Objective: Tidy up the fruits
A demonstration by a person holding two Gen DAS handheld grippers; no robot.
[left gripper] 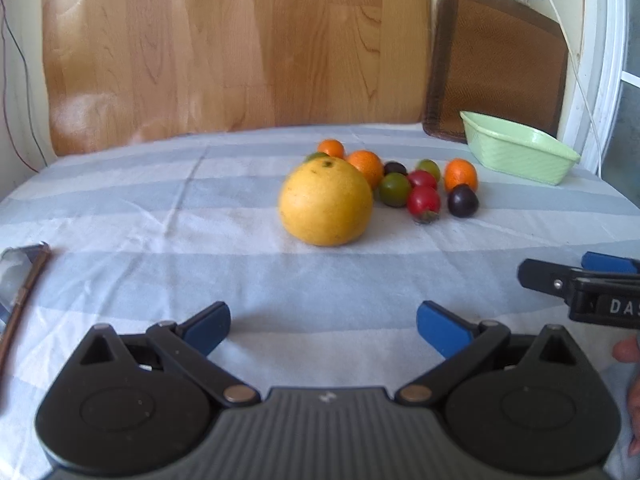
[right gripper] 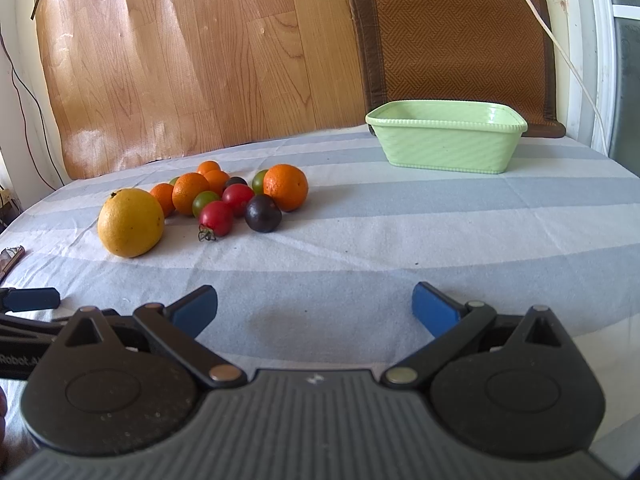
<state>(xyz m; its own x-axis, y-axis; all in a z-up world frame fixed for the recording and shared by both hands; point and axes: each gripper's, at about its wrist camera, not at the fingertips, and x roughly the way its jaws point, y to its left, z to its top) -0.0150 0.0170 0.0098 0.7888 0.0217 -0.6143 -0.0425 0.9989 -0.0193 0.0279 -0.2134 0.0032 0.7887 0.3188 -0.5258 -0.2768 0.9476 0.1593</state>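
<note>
A heap of fruit lies mid-table on the striped cloth: a big yellow grapefruit, several oranges, red tomatoes, green ones and a dark plum. A pale green basket stands empty at the far right. My left gripper is open and empty, short of the grapefruit. My right gripper is open too, holding nothing, well in front of the fruit and basket; it also shows at the left wrist view's right edge.
A wood-grain board and a brown woven mat lean on the wall behind the table. A thin brown-edged object lies at the table's left edge. A white cable hangs at the right. A hand holds the right gripper.
</note>
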